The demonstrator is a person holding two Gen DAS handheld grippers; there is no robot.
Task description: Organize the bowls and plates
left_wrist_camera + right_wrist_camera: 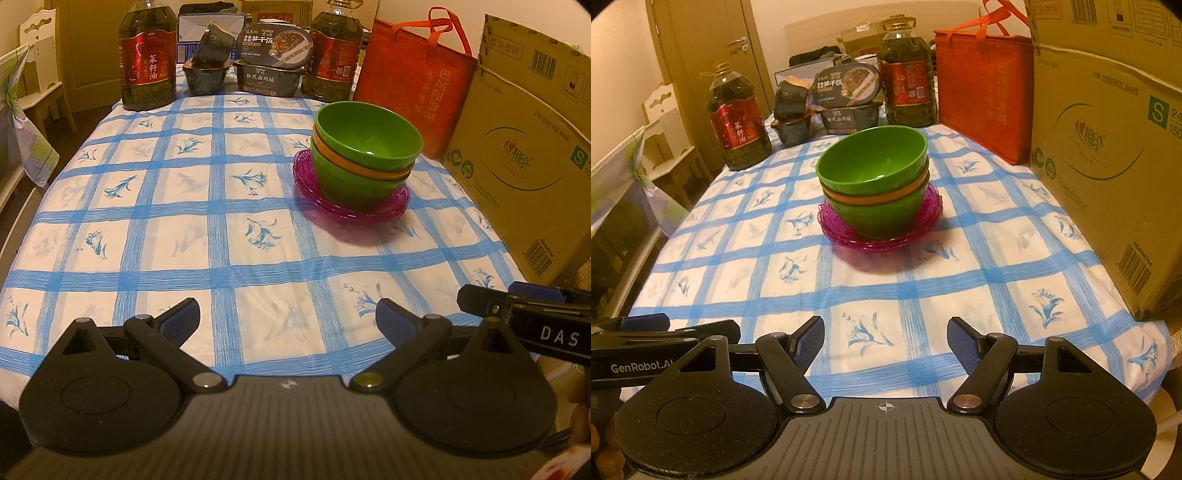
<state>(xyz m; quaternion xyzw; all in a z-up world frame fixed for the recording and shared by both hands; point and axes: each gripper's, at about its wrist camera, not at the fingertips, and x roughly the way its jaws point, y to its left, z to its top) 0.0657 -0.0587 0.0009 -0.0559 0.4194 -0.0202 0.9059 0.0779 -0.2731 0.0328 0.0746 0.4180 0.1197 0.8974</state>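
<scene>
Left gripper (pixel 288 321) and right gripper (pixel 885 341): low over tablecloth (pixel 221 236), fingers spread, holding nothing, well short of purple plates (pixel 882 236). Upon those plates: nested bowls (pixel 873 181), green, orange, green.

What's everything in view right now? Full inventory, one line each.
bowls: three nested, green-orange-green, stacked on the plates mid-table
plates: a stack, count unclear, translucent magenta, under the bowls
tablecloth: one, white with blue checks and flowers, covering the table
oil bottles: two, dark with red labels, at the far edge
meal boxes: several, dark, stacked between the bottles
tote bag: one, red-orange, far right
cardboard box: one large, brown, right edge
white chair: one, left of the table
door: one, tan, back left
left gripper: open, empty, over the near edge
right gripper: open, empty, over the near edge
</scene>
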